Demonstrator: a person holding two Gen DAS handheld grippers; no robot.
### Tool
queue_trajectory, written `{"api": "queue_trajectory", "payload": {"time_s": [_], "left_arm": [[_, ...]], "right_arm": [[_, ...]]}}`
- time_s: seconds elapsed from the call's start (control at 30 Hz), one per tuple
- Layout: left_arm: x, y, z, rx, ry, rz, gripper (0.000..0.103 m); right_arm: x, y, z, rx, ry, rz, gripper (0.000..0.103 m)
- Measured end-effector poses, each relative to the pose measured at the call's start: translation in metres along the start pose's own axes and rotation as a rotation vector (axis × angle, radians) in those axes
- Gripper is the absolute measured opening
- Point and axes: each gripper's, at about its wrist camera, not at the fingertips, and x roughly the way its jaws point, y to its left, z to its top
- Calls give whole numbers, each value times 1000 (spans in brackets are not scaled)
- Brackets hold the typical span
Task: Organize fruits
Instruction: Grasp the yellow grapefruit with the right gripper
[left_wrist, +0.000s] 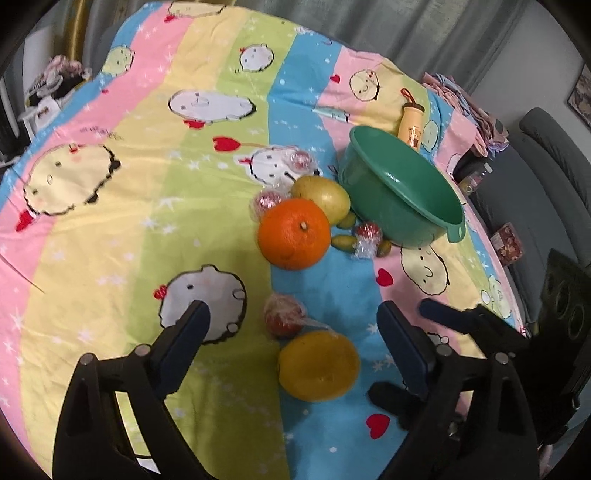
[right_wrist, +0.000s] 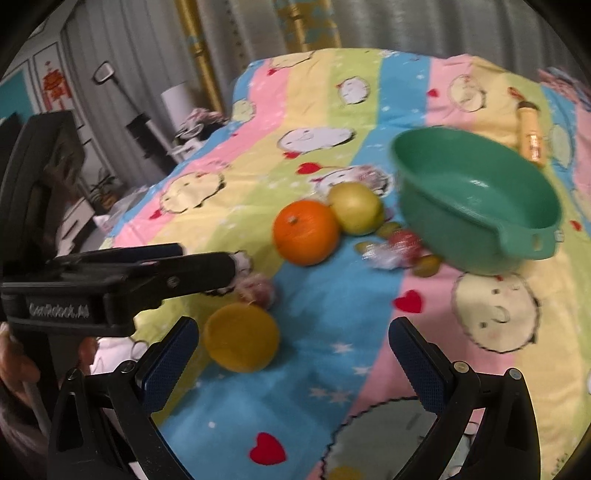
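A green bowl (left_wrist: 402, 188) (right_wrist: 476, 199) stands empty on the striped cartoon bedsheet. Beside it lie an orange (left_wrist: 294, 233) (right_wrist: 306, 232), a yellow-green pear (left_wrist: 324, 198) (right_wrist: 355, 208), small green fruits (left_wrist: 342, 242) and several plastic-wrapped red fruits (left_wrist: 367, 236) (right_wrist: 397, 245). Nearer lies a yellow-orange fruit (left_wrist: 318, 365) (right_wrist: 241, 338) with a wrapped red fruit (left_wrist: 283, 315) behind it. My left gripper (left_wrist: 293, 332) is open, its jaws either side of the yellow-orange fruit, above it. My right gripper (right_wrist: 293, 350) is open and empty, just right of that fruit. The left gripper also shows in the right wrist view (right_wrist: 207, 262).
A yellow bottle (left_wrist: 410, 127) (right_wrist: 530, 138) lies behind the bowl. Folded cloth (left_wrist: 469, 107) sits at the far right bed edge. A grey chair and dark speaker (left_wrist: 565, 306) stand to the right. Furniture and clutter stand left of the bed (right_wrist: 140, 147).
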Motion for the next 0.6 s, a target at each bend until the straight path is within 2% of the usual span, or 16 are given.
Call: {"api": "queue_trajectory", "payload": {"time_s": [0.13,0.2,0.3,0.4,0.47,0.53,0.6], "left_arm": [[6,0,-4,11,28,-7,79],[8,1,-5,18,41,-8,74],[13,1,-8,20,78,-47,68],[16,0,-10,36,107,-52,67],[18,0,-13,43,126,-56,67],[21,0,-15,40,145,-65,67],[22,0,-17,38,162,-79,67]], "right_arm": [[11,0,-5,14,21,65,94],[16,-2,-5,23,28,92,87],[24,-1,-8,30,46,136,81],[30,2,-12,20,66,180,75],[33,4,-13,15,74,190,75],[34,5,-13,6,83,195,66],[36,6,-14,1,96,194,65]]}}
